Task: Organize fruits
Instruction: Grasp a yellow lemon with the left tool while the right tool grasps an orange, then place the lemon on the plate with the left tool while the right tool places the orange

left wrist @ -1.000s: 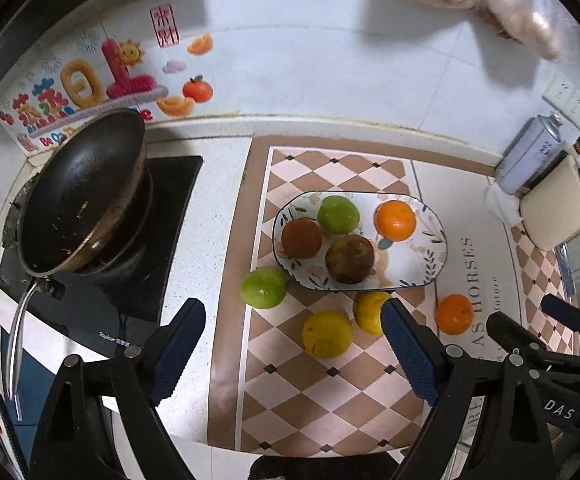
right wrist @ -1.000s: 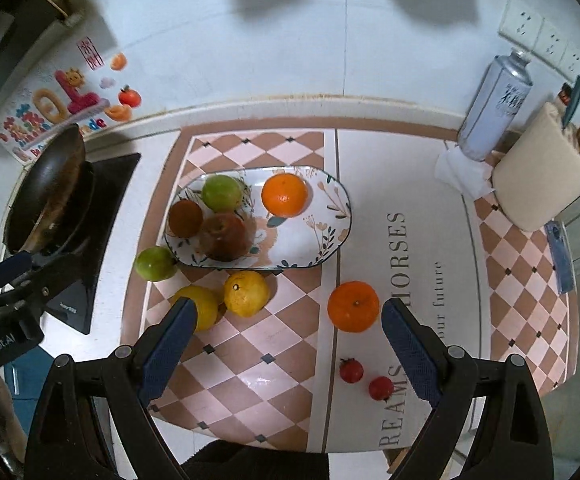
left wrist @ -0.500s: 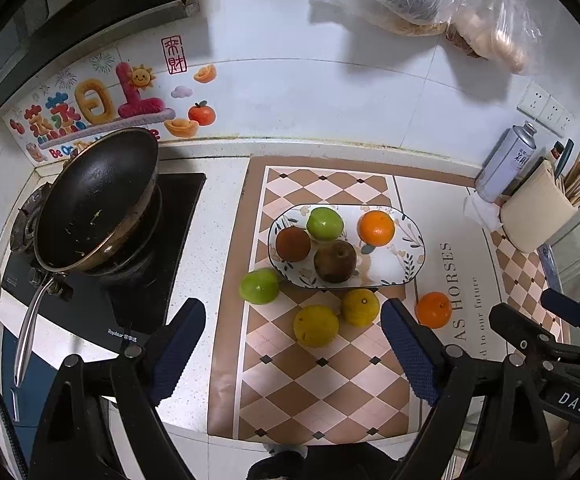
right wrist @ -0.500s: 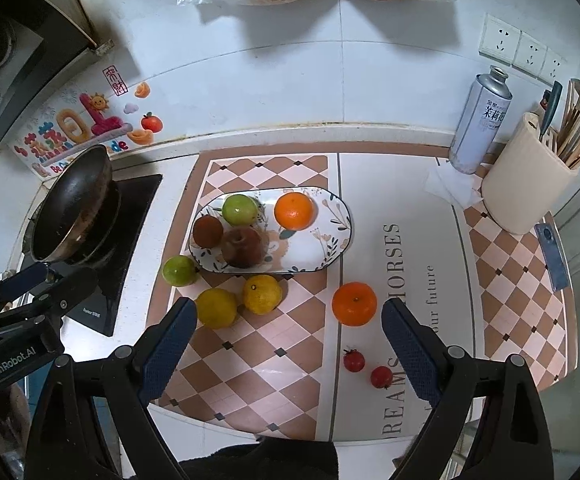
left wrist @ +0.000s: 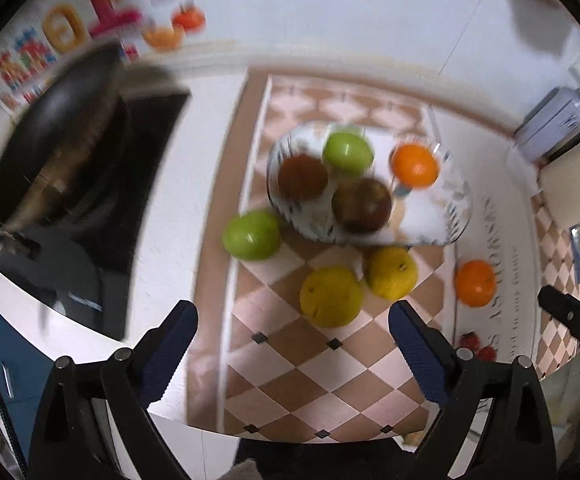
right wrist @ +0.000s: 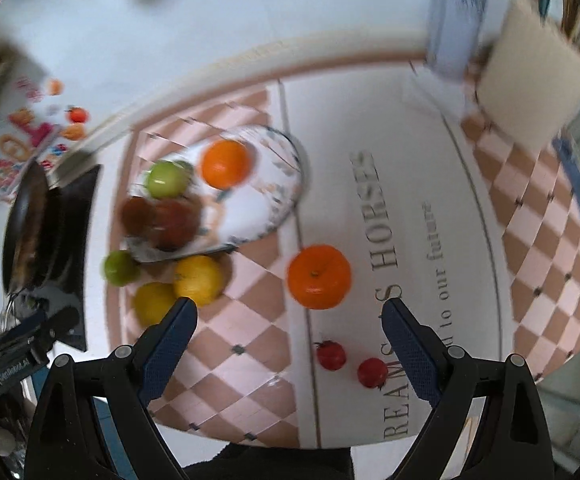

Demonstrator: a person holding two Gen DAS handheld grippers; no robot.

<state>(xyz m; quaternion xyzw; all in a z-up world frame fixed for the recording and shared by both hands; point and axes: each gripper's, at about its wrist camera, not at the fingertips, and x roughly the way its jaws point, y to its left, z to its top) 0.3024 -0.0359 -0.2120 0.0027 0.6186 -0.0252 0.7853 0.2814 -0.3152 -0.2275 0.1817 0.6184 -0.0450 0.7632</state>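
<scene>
An oval patterned plate (left wrist: 446,216) (right wrist: 258,216) holds a green apple (left wrist: 347,151), an orange (left wrist: 415,165) and two dark red-brown fruits (left wrist: 362,205). On the checked mat lie a green apple (left wrist: 252,235), two yellow fruits (left wrist: 331,296) (left wrist: 391,273), a loose orange (right wrist: 319,276) (left wrist: 475,282) and two small red tomatoes (right wrist: 331,355). My left gripper (left wrist: 292,334) is open and empty, just short of the yellow fruits. My right gripper (right wrist: 288,330) is open and empty, just short of the loose orange.
A black pan (left wrist: 58,144) sits on a stove at the left. A spray can (right wrist: 456,20) and a beige utensil holder (right wrist: 530,80) stand at the back right by the tiled wall. The counter's front edge runs below both grippers.
Both grippers have dropped and moved in toward the fruit, which now looks larger. The views are blurred by motion. No fruit has moved.
</scene>
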